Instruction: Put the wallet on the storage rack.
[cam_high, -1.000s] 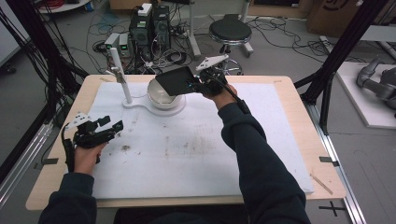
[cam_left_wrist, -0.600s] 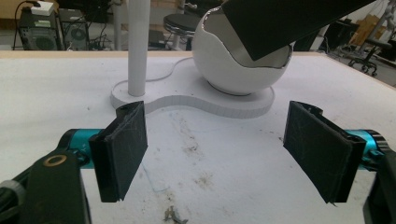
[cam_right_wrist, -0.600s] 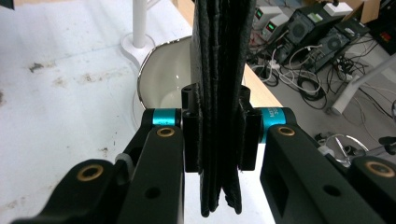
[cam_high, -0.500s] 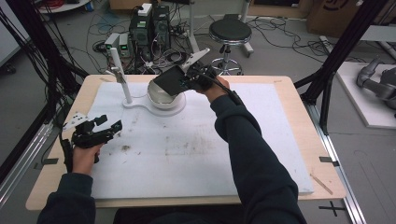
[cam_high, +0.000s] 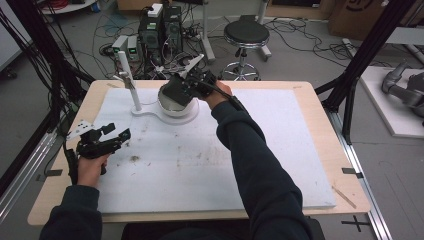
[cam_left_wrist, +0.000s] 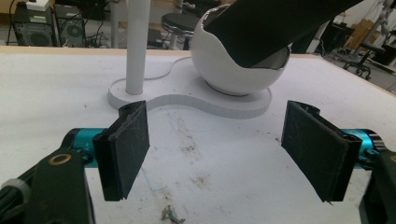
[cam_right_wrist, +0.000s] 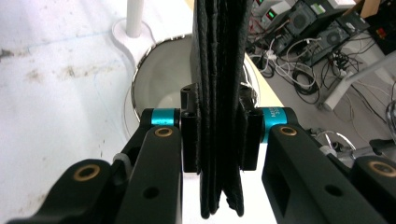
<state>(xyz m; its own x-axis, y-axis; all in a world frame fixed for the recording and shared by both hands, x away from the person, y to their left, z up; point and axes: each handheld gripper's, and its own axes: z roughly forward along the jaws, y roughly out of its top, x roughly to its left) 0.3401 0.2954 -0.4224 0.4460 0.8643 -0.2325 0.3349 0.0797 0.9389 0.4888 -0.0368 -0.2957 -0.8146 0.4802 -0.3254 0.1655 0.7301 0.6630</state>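
Note:
A flat black folded wallet (cam_high: 175, 89) is clamped edge-on in my right gripper (cam_high: 189, 85), which is shut on it. It hangs just above a white bowl (cam_high: 171, 106) at the far middle of the table. In the right gripper view the wallet (cam_right_wrist: 218, 70) stands upright between the jaws, over the bowl's opening (cam_right_wrist: 161, 88). My left gripper (cam_high: 116, 136) rests open at the table's left side with nothing between its pads (cam_left_wrist: 125, 149). From there the bowl (cam_left_wrist: 229, 70) shows ahead, with the wallet (cam_left_wrist: 275, 28) slanting over its rim.
The bowl sits on a flat white base (cam_high: 150, 114) that also carries an upright white pole (cam_high: 127, 80). A white mat (cam_high: 280, 150) covers the wooden table. Computers, cables and a stool (cam_high: 246, 35) stand beyond the far edge.
My right gripper has carried the wallet leftward and a little lower, over the bowl. The left gripper has stayed put.

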